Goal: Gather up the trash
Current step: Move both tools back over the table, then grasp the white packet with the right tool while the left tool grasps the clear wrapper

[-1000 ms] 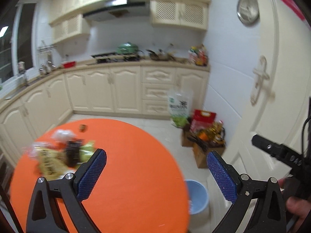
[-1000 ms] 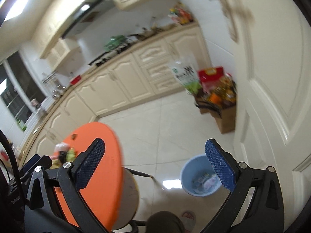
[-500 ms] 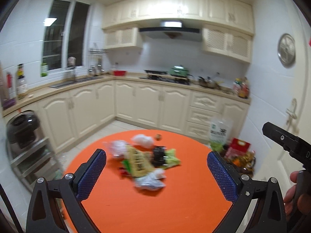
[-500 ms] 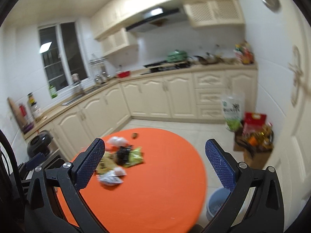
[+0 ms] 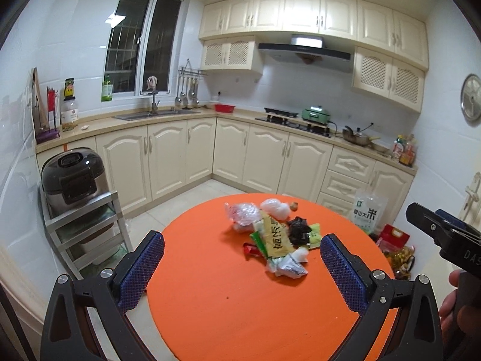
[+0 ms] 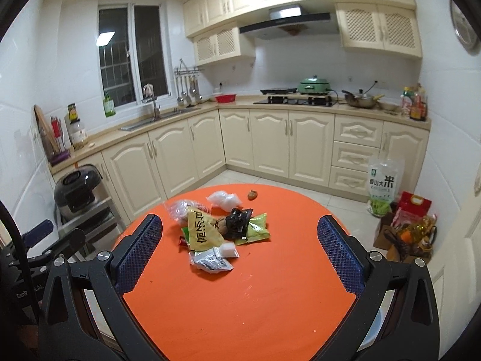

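A heap of trash lies on the far half of the round orange table [image 5: 240, 307] [image 6: 255, 300]: a yellow snack bag [image 5: 275, 236] [image 6: 203, 231], a black wrapper [image 5: 299, 230] [image 6: 237, 224], a green packet [image 6: 255, 230], clear plastic bags [image 5: 243, 212] [image 6: 224, 200] and a grey-white sachet [image 5: 290, 267] [image 6: 212, 261]. A small brown nut [image 5: 294, 206] [image 6: 252, 194] sits apart at the far edge. My left gripper [image 5: 242, 273] and right gripper [image 6: 240, 254] hover open over the near half of the table, short of the heap, nothing between their fingers.
Cream kitchen cabinets run along the back. A rice cooker [image 5: 73, 177] sits on a metal rack at the left. A rice bag [image 6: 383, 186] and boxes of goods [image 6: 409, 231] stand on the floor at the right. A blue bin's rim [image 6: 372, 328] peeks from behind the table.
Both views swung left from the door and floor bin to face the table squarely. The trash heap now sits centred and sharp. Both grippers stayed open.
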{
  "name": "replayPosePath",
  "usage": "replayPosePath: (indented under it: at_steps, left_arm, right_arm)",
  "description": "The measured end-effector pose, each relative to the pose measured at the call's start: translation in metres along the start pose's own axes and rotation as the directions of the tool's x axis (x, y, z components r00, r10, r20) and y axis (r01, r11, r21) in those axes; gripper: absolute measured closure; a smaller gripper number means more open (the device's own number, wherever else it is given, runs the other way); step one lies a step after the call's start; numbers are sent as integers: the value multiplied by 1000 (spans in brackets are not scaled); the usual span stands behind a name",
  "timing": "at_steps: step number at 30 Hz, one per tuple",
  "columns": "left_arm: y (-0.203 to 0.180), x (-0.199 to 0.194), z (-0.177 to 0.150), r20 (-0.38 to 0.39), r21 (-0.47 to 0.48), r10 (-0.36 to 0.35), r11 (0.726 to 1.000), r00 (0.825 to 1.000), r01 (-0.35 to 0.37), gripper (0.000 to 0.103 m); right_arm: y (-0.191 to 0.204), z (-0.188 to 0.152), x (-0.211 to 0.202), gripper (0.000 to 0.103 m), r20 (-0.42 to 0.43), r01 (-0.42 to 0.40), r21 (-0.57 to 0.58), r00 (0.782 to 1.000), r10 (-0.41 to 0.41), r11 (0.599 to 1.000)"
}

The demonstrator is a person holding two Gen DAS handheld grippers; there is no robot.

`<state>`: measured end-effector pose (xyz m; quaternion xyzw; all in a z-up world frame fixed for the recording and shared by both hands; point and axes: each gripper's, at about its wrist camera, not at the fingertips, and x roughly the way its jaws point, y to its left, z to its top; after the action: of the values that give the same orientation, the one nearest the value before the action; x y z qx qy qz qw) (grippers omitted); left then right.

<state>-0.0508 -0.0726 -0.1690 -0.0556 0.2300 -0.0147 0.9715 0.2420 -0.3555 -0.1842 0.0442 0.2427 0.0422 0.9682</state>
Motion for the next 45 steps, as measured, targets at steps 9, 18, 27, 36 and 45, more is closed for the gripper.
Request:
replayPosePath:
  at_steps: [9, 18, 27, 36, 45]
  left_arm:
    - [8, 55, 42, -94, -14, -5, 1000, 996, 3, 1]
    - [14, 142, 54, -208, -7, 26, 1000, 978, -28, 1]
    - [2, 213, 75, -307, 3, 49, 999, 951, -50, 1]
    - [-21, 277, 97, -356, 21, 54, 999, 933, -49, 1]
    - [-54, 335, 95, -392, 68, 30, 998, 920, -4, 1]
  right_arm:
    - [-11, -20, 62, 0, -152, -33, 24, 988, 37, 999]
    - [-29, -56, 154, 3, -333, -85, 44, 938, 95, 995]
    - [-29, -73, 221, 19, -419, -182, 61, 888, 191, 981]
    - [-27, -82, 246, 74, -440, -289, 37, 855, 276, 956]
    - [-72, -84, 223, 75, -416, -207, 23, 888, 198, 978]
